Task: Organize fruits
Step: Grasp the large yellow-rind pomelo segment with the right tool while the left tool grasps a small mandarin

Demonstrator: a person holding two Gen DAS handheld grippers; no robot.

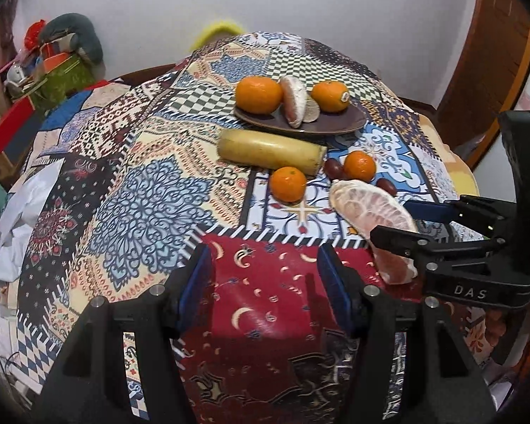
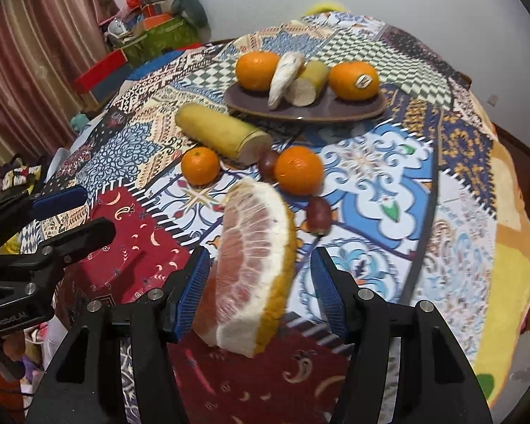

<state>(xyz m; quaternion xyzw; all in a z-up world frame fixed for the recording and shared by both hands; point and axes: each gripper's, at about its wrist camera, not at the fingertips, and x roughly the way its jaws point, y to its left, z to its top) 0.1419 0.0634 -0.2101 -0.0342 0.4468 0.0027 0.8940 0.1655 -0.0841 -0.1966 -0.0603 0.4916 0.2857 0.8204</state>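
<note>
Gripping a pomelo wedge [image 2: 251,272] (partly spread), right hand-held gripper [image 2: 261,282]; left hand-held gripper [image 1: 265,282] half-open, empty.

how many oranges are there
4: two on the brown plate, at its left end and its right end; two on the tablecloth, by the yellow log and beside a date.

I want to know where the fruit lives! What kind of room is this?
Probably a room in someone's home. The fruit sits on a table under a colourful patchwork tablecloth, there's a striped curtain at the side, and a pile of boxes and soft things by the wall.
</note>
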